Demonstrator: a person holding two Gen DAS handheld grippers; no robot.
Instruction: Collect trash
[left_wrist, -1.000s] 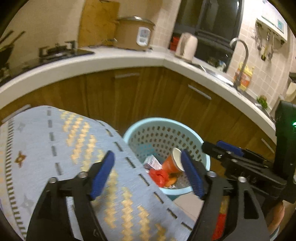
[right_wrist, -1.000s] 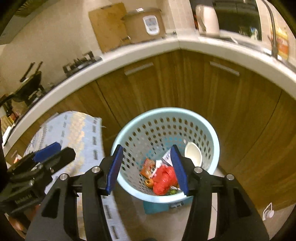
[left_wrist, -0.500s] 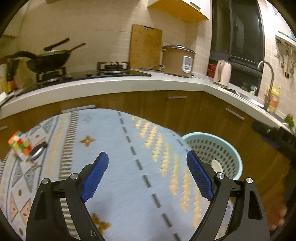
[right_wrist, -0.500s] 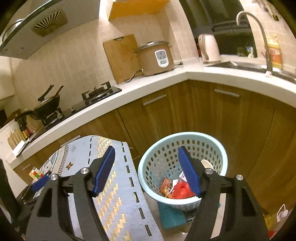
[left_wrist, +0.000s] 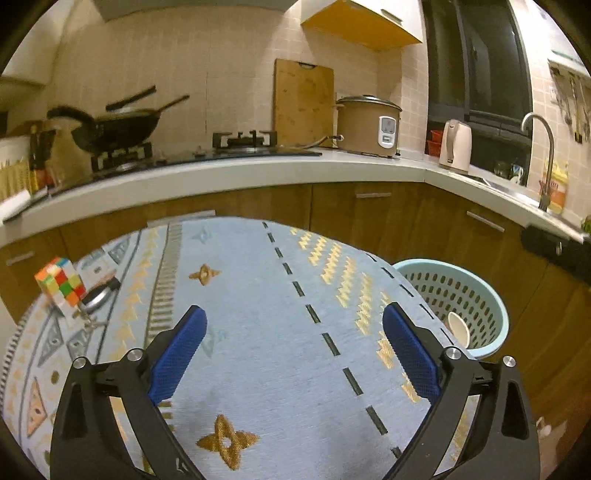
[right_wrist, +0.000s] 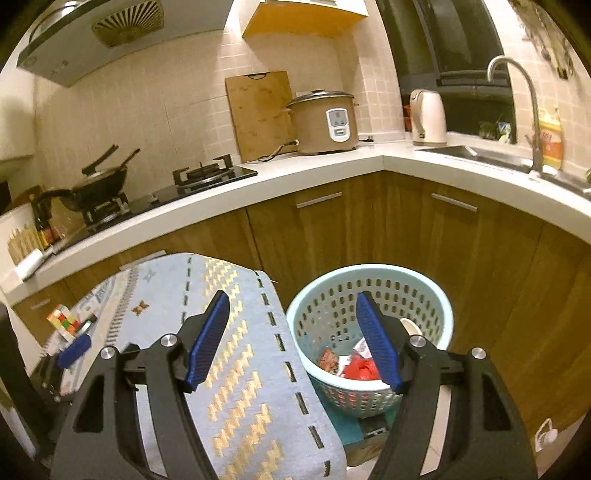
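A light blue perforated basket (right_wrist: 373, 291) stands on the floor right of the table; it also shows in the left wrist view (left_wrist: 458, 280). Inside lie red wrappers (right_wrist: 360, 369) and a paper cup (left_wrist: 459, 329). My left gripper (left_wrist: 295, 350) is open and empty above the patterned tablecloth (left_wrist: 266, 295). My right gripper (right_wrist: 291, 339) is open and empty, over the table's right edge and the basket's near rim. A tip of the left gripper (right_wrist: 74, 350) shows at the left of the right wrist view.
A Rubik's cube (left_wrist: 61, 282) and a metal key ring (left_wrist: 96, 297) lie at the table's left side. Wooden cabinets (right_wrist: 332, 229) and a white counter (left_wrist: 258, 170) curve behind, with wok, stove, rice cooker (left_wrist: 367, 125), kettle and sink.
Both grippers have pulled up and back from over the basket. The left view swung left across the table, so the cube is now in sight. Both stay open and empty.
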